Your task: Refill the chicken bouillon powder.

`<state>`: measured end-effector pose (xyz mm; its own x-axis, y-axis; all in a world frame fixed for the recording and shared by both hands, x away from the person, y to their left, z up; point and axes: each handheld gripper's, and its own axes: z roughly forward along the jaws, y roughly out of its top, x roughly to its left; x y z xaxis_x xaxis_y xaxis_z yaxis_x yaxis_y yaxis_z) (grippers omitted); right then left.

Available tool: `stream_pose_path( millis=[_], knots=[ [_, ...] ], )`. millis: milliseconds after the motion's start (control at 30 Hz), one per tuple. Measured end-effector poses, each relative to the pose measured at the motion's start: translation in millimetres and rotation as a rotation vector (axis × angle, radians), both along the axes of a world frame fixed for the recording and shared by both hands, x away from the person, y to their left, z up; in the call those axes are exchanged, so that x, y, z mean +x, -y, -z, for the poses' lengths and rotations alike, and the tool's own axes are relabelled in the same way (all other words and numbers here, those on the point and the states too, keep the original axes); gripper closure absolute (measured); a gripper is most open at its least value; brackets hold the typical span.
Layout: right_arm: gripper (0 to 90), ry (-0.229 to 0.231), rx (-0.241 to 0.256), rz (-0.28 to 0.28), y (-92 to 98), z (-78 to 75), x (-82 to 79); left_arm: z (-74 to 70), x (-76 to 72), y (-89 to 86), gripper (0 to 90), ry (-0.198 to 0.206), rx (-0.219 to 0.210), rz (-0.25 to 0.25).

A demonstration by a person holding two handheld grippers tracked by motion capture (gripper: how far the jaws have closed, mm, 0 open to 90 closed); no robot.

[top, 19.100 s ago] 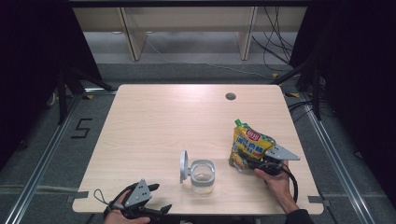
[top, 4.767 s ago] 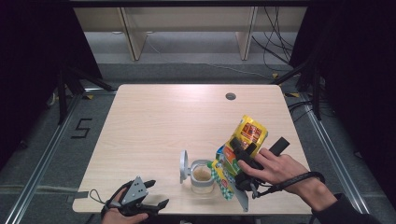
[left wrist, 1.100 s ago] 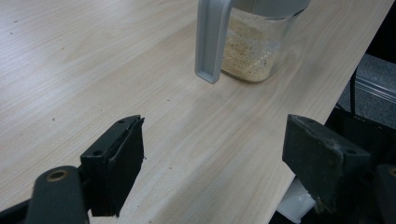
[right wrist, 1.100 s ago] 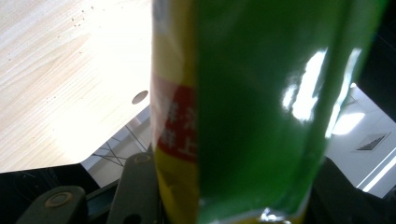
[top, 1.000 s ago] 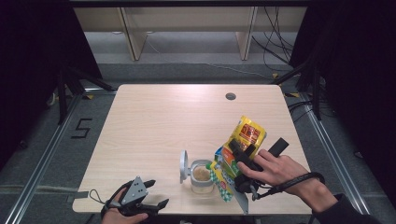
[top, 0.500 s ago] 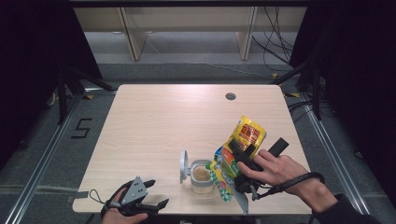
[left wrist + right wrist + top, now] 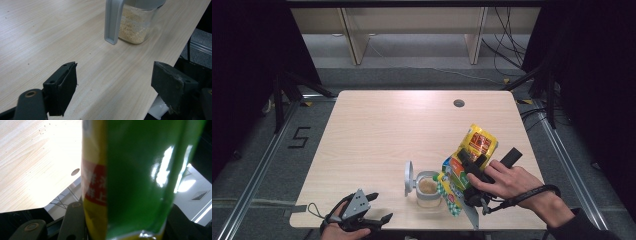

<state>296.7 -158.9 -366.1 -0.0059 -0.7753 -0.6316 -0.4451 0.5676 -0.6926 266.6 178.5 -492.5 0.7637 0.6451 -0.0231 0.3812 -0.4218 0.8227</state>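
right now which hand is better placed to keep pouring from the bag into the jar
Right. The right tool is shut on the tilted bag, whose lower end hangs at the open jar. The left tool sits open at the table's near edge, apart from the jar and holding nothing.

A pale wooden table [image 7: 377,130] carries a clear jar [image 7: 428,190] of beige grains near its front edge, right of centre, grey lid [image 7: 409,172] standing open at the jar's left, a round hole [image 7: 458,103] near the back-right corner.

High view overlooks the table [image 7: 377,130]; gripper views sit close, sharing it
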Motion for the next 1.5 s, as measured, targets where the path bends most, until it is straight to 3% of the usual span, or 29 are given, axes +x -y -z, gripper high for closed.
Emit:
stream_pose_path(
  millis=[333,400,500,533,567,767,800,833,1500],
  knots=[
    [59.9,0.001,0.007,0.010,0.9,0.8,0.2,0.3,-0.3,0.2,20.1,0.001,-0.005,-0.002],
    [59.9,0.000,0.007,0.010,1.0,0.6,0.3,1.0,-1.3,2.1,20.1,-0.004,-0.039,-0.009],
    [60.0,-0.002,0.006,0.009,0.7,-0.2,0.2,1.1,-1.5,2.3,20.1,-0.006,-0.043,-0.010],
    [60.0,-0.002,0.009,0.009,1.1,0.1,0.2,0.2,-0.3,0.0,20.1,0.001,-0.003,-0.001],
    [60.0,-0.002,0.009,0.009,1.1,0.1,0.2,0.2,-0.3,0.0,20.1,0.001,-0.003,-0.001],
    [60.1,-0.002,0.004,0.009,1.0,-0.7,0.5,1.1,-1.5,2.3,20.1,-0.006,-0.044,-0.010],
    [60.1,-0.002,0.004,0.009,1.0,-0.7,0.5,1.1,-1.5,2.3,20.1,-0.006,-0.044,-0.010],
    [60.1,-0.002,0.004,0.008,1.0,-0.6,0.5,0.3,-0.3,0.1,20.1,0.001,-0.005,-0.001],
    [60.3,-0.003,-0.003,0.006,1.5,-0.8,-0.1,0.1,-0.3,0.0,20.1,0.001,-0.005,-0.002]
  ],
)
